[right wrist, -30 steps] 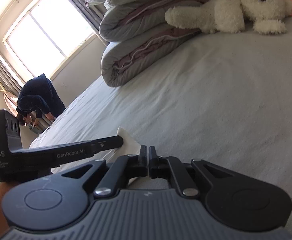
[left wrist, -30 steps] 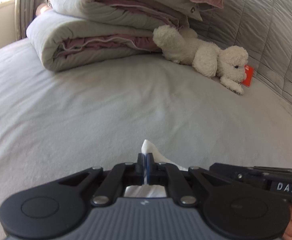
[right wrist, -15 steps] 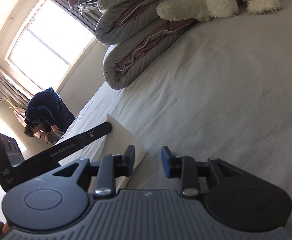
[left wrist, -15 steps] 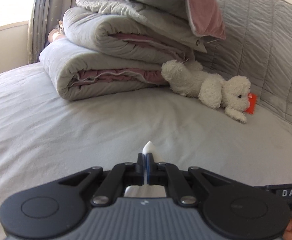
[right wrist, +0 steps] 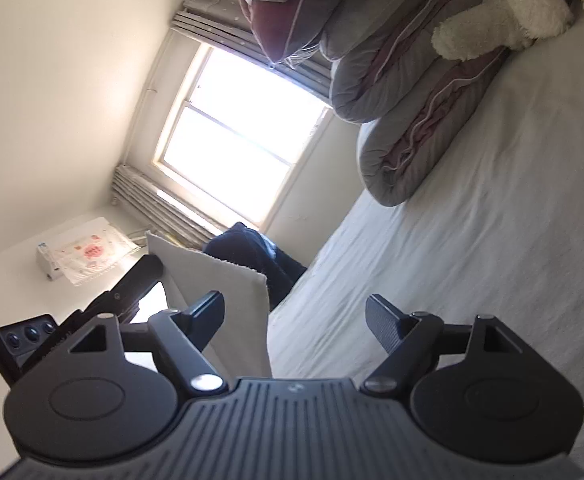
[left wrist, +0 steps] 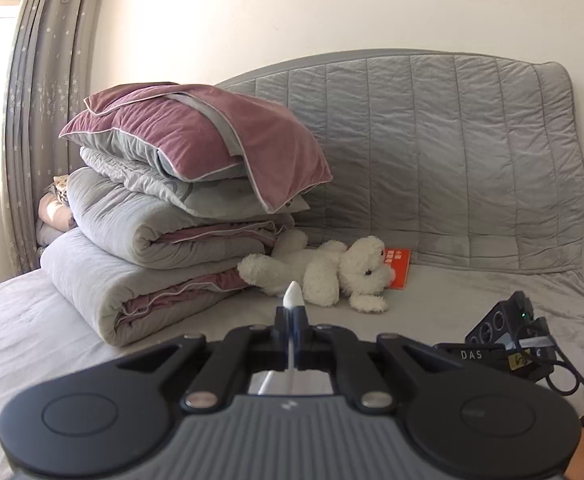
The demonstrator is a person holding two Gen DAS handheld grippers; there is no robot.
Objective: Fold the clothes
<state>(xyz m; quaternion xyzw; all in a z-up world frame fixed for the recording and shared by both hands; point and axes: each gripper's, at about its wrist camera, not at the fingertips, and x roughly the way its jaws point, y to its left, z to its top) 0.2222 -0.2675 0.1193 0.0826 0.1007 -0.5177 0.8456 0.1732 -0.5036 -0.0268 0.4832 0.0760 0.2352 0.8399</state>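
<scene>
A white cloth [left wrist: 293,295] is pinched between the fingers of my left gripper [left wrist: 292,320], which is shut on it and held above the grey bed sheet [left wrist: 51,332]; only a pointed tip shows past the jaws. In the right wrist view the same cloth [right wrist: 227,280] hangs as a flat panel from the left gripper [right wrist: 147,270]. My right gripper [right wrist: 296,316] is opening, with its jaws wide apart. The cloth's edge hangs behind its left finger [right wrist: 209,314], and no pad presses it. The right gripper's body [left wrist: 504,344] sits low at the right in the left wrist view.
Folded grey and mauve duvets [left wrist: 151,264] with pillows [left wrist: 211,140] are stacked at the bed's head, next to a white plush toy [left wrist: 332,270] and a red card [left wrist: 398,262]. A quilted grey headboard [left wrist: 432,152] stands behind. A window [right wrist: 243,136] and a dark garment [right wrist: 251,248] lie beside the bed.
My right gripper went from shut on the cloth to wide open and let it go. The left gripper rose off the bed with the cloth, and its view tilted up to the headboard and wall.
</scene>
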